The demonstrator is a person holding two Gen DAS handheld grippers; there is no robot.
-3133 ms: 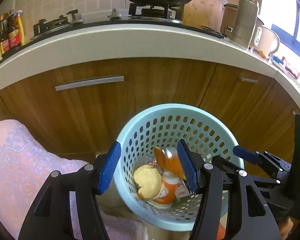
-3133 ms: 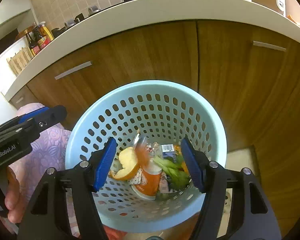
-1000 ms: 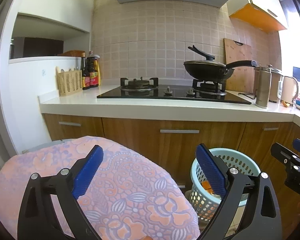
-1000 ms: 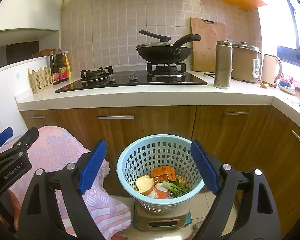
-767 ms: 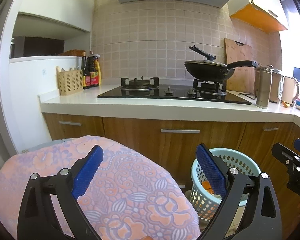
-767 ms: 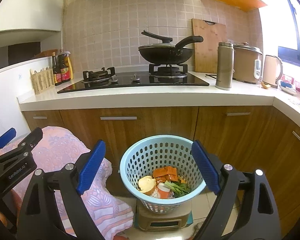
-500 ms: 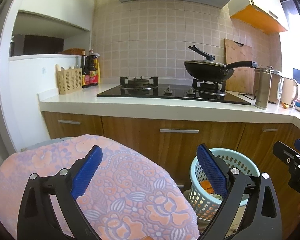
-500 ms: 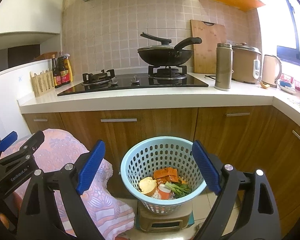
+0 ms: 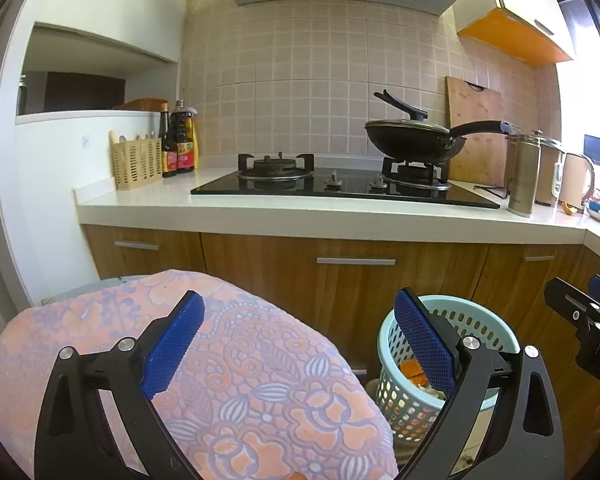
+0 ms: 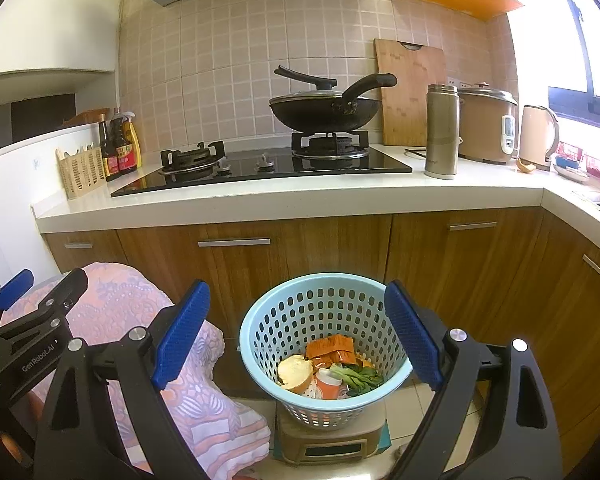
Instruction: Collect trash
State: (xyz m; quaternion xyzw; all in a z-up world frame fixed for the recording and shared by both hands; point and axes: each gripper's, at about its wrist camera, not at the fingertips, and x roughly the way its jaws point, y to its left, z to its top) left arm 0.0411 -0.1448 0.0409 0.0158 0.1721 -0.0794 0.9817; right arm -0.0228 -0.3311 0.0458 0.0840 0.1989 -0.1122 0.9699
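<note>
A light blue perforated basket (image 10: 300,312) stands on the floor before the wooden cabinets. Inside lie an orange wrapper (image 10: 332,347), a pale bread piece (image 10: 296,372), an orange-and-white cup (image 10: 330,386) and green leaves (image 10: 358,376). My right gripper (image 10: 296,292) is open and empty, held back from the basket and above it. My left gripper (image 9: 298,304) is also open and empty, over a pink cloth, with the basket (image 9: 476,320) partly behind its right finger. Each gripper shows at the edge of the other's view.
A pink floral cloth (image 9: 240,360) covers something bulky left of the basket. The basket sits on a small beige box (image 10: 332,440). Above runs a white counter (image 10: 300,204) with a stove, a black wok (image 10: 324,114), a steel flask (image 10: 442,132) and a kettle.
About three seconds ago both grippers hung close over the basket, an orange wrapper falling between them. They have since drawn back and up. Over the last second nothing has visibly moved.
</note>
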